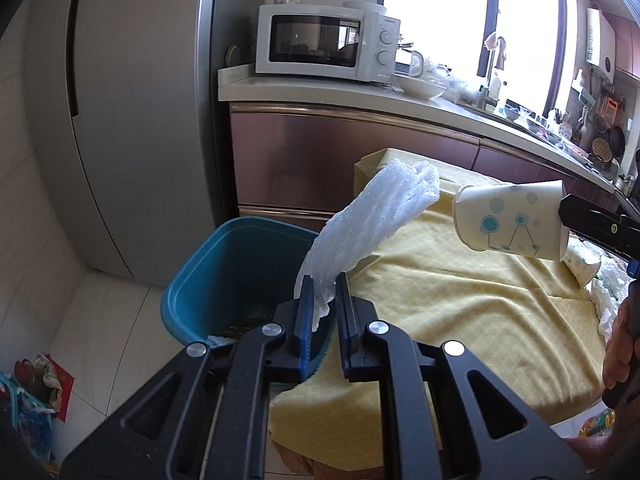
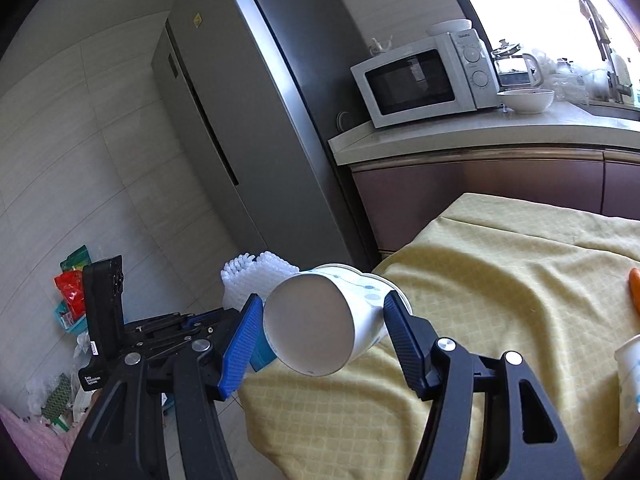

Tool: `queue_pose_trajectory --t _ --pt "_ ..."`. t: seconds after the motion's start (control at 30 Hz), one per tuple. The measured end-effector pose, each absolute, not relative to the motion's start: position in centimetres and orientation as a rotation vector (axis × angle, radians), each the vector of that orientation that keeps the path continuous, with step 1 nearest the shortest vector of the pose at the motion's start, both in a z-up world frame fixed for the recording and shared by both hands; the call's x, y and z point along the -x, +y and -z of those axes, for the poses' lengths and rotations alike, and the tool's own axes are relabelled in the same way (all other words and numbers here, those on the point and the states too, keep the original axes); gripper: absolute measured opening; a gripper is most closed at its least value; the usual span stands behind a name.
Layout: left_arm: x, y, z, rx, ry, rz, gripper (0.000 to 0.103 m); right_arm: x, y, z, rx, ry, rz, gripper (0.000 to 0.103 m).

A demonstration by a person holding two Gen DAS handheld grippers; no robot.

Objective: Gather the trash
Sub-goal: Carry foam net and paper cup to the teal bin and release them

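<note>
My left gripper [image 1: 325, 292] is pinched tight on the lower end of a white foam net sleeve [image 1: 370, 220], which rises up and rightward above the rim of the teal bin [image 1: 192, 280] beside the table's yellow cloth [image 1: 460, 300]. My right gripper [image 2: 322, 312] has its fingers spread about a cup's width and clamps a dotted paper cup [image 2: 320, 324] on its side, base toward the camera, over the cloth's near edge. Another paper cup [image 1: 582, 270] lies on the cloth farther right.

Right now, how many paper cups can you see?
2. One cup is held sideways in the right tool above the table. Another lies on the cloth behind it. More may be hidden.
</note>
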State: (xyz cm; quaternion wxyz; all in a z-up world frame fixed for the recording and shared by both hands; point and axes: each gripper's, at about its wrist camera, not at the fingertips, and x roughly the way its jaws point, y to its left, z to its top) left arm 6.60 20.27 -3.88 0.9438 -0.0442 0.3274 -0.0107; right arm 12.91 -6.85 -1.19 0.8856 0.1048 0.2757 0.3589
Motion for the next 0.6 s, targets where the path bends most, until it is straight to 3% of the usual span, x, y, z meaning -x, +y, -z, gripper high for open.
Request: queue_pose_trajectory --t 0.6 --pt "-9.4 24.4 7.7 0.131 0.755 -0.101 0.012 -16.5 0.8 2.3 -0.178 0.659 -0.864 0.06"
